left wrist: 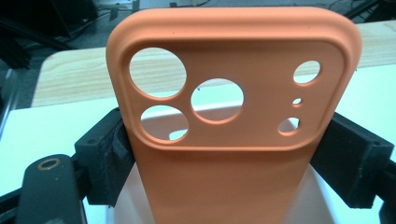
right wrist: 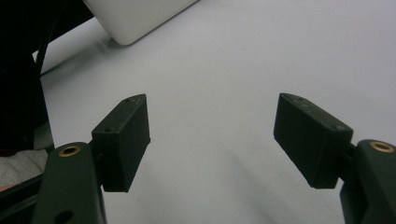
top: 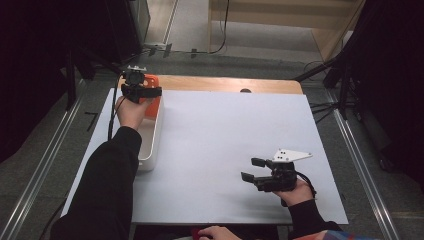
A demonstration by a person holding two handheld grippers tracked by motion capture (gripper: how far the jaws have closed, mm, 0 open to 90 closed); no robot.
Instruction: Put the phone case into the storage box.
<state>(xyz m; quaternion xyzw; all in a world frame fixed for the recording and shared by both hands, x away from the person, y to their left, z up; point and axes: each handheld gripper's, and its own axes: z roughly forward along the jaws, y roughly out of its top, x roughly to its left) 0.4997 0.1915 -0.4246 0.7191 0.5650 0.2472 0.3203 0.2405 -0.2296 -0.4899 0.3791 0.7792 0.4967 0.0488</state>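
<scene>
An orange phone case (left wrist: 252,56) with round camera holes stands upright between the black jaws of my left gripper (left wrist: 229,156), which is shut on its two long sides. From above, my left gripper (top: 141,91) holds the orange phone case (top: 152,104) over the far end of a white bin (top: 150,150) at the table's left. My right gripper (top: 247,169) rests low over the white table sheet at the front right. In the right gripper view, the right gripper (right wrist: 212,135) is open, with nothing between its pads.
The white sheet (top: 225,130) covers a wooden table whose far edge (top: 225,84) shows behind it. A corner of the white bin (right wrist: 135,16) lies ahead of the right gripper. Black curtains and stands flank the table. A person's hand (top: 215,232) rests at the front edge.
</scene>
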